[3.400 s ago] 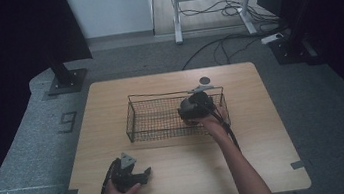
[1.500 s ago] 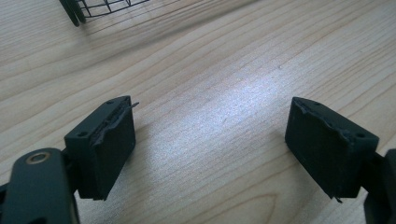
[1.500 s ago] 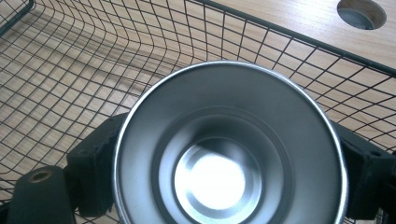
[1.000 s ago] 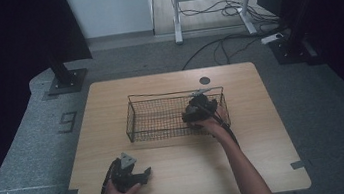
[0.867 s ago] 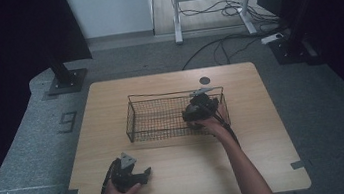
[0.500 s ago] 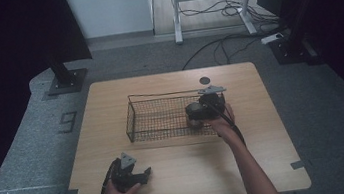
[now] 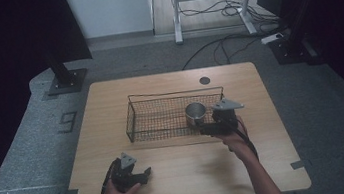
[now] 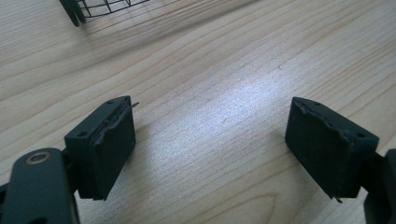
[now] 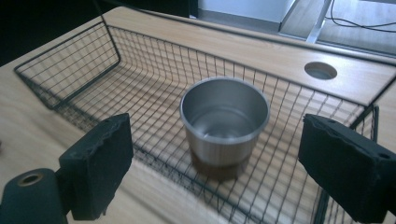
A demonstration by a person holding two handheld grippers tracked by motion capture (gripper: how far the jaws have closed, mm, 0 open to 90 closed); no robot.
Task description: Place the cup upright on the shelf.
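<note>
Right tool point(image 9: 215, 172) wide apart, steel cup point(image 9: 225, 125) just ahead, in wire basket point(image 9: 70, 70)

A small steel cup point(image 9: 224, 125) — round, shiny, empty — stands upright with its open mouth up inside a black wire basket point(image 9: 84, 70). The cup sits on the mesh floor near the basket's right end, seen from the high view point(image 7: 195, 111). The basket point(image 7: 135, 117) — long, shallow, rectangular — rests on the middle of a light wooden table point(image 7: 180, 176).
</note>
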